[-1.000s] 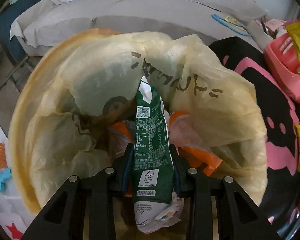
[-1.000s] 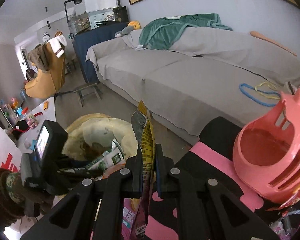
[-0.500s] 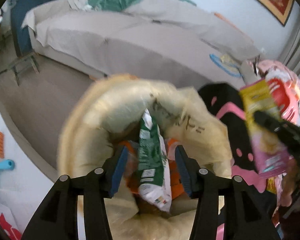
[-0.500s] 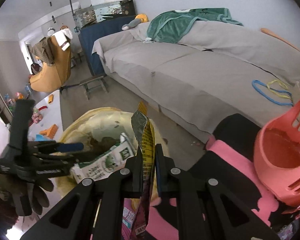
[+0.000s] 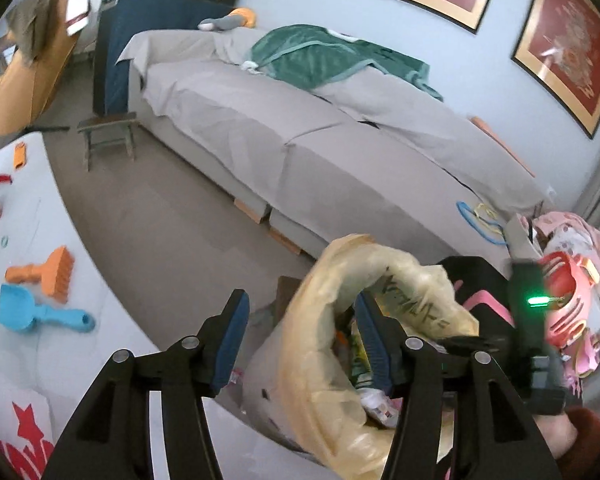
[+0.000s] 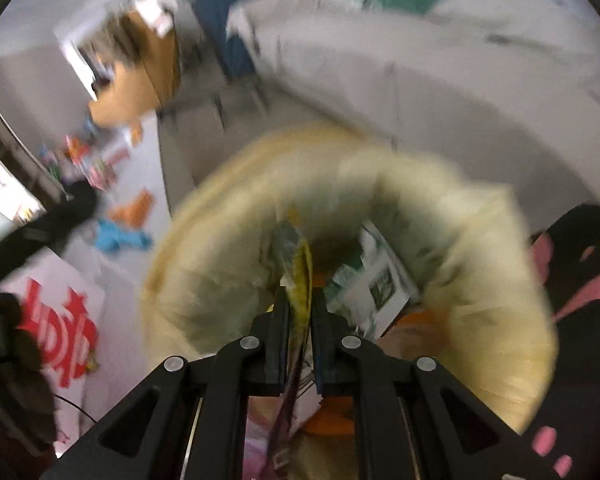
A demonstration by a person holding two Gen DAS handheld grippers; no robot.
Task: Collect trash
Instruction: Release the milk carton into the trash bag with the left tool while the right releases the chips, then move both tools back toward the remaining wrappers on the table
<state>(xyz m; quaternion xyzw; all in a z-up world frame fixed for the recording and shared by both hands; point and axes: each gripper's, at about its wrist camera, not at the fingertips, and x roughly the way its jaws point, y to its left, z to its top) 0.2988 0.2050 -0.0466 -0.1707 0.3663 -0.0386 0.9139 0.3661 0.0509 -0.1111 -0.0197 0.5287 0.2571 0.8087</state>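
A bin lined with a yellowish plastic bag (image 5: 332,344) (image 6: 220,264) holds wrappers. My left gripper (image 5: 300,336) is open and empty, raised beside the bin's left rim. The green and white carton (image 6: 380,284) lies inside the bag. My right gripper (image 6: 298,312) is shut on a yellow snack wrapper (image 6: 300,280) and holds it over the bag's opening. The right wrist view is blurred by motion. The right gripper's body (image 5: 532,320) with a green light shows in the left wrist view beyond the bin.
A grey covered sofa (image 5: 300,120) with a green blanket (image 5: 324,56) runs behind the bin. A pink basket (image 5: 568,304) sits at the right on a black and pink mat (image 6: 580,280). Orange and blue toy tools (image 5: 44,292) lie on the white surface at left.
My left gripper let go of the green carton, which dropped into the bag, then opened wide and lifted away leftward. My right gripper swung the yellow wrapper over the bin.
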